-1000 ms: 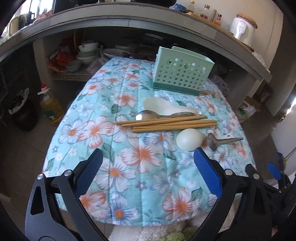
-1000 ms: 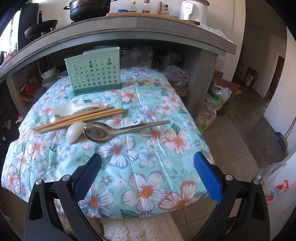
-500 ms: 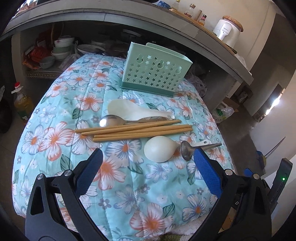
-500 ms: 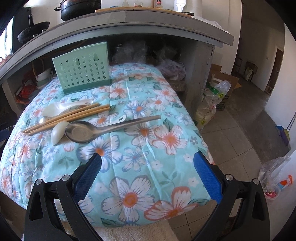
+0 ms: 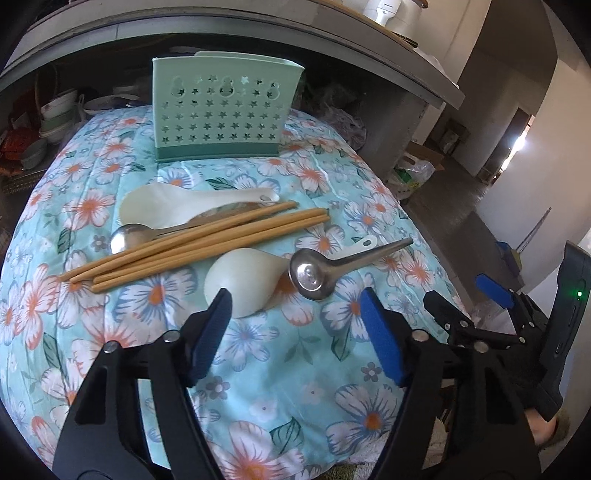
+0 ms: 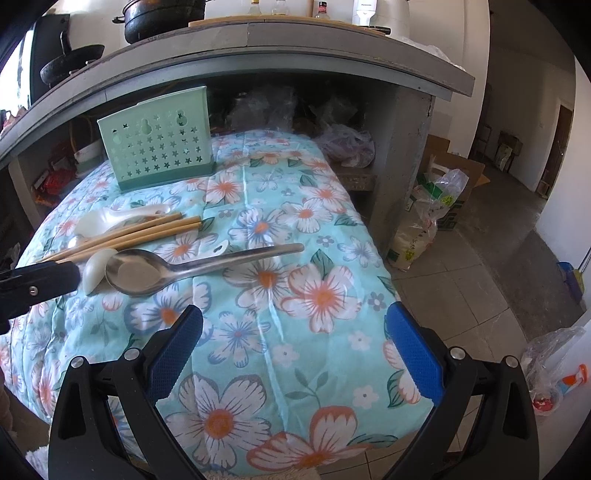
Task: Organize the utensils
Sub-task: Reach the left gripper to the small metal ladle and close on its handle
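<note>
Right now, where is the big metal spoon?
In both views the big metal spoon lies on the flowered cloth, bowl beside the small white spoon, just in front of the chopsticks.

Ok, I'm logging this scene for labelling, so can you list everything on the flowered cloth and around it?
utensil holder: one, mint green with star holes, upright at the far end of the cloth
rice paddle: one, white, nearest the holder
small metal spoon: one, silver, partly under the chopsticks
chopsticks: a bundle, tan wood, lying across the middle
white spoon: one, cream, near side of the chopsticks
large metal spoon: one, silver, beside the white spoon
floral cloth: one, teal with orange flowers, under everything
pot: one, black, on the counter
left gripper: blue pads, apart, jaws just been closing, nothing between
right gripper: blue pads, open, empty
</note>
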Available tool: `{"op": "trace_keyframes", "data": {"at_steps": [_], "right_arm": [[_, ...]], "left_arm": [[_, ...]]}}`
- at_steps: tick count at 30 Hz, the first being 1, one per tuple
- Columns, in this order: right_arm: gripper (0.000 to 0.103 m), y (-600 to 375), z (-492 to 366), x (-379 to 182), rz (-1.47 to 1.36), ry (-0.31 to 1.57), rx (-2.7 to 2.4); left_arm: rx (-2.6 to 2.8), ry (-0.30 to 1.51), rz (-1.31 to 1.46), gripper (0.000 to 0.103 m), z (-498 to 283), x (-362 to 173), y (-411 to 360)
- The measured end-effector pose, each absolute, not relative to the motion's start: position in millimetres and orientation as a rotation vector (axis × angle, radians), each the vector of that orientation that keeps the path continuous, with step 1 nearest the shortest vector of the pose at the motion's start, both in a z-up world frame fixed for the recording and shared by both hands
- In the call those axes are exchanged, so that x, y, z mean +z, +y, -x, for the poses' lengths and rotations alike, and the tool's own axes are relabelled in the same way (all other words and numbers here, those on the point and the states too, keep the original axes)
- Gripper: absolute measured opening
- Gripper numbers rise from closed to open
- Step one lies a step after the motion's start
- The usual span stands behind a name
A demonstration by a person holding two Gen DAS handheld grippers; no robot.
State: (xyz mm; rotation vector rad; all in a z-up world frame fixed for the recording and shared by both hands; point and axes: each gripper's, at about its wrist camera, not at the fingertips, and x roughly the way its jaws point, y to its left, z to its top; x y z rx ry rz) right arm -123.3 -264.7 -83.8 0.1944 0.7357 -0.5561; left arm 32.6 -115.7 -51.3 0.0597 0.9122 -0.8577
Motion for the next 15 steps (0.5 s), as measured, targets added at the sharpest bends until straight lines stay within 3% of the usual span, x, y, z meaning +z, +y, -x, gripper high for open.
{"op": "trace_keyframes", "data": {"at_steps": [2,5,15], "right_arm": [[0.097,-265,123,-86,-0.198,0.746,-0.551],[0.097,-265,122,-88,-0.199,0.754,-0.549],[0.097,-267,121,-92,-0.222,0.765,-0.534]], "left_arm": [[-0.879,0.933,-0.04,0.049,-37,-55,-121],[-0.885,0.949,-0.03,0.04,-43,-59,-128],[-0.852,1.053,-0.002,0.022,-60,-80,-146]]}}
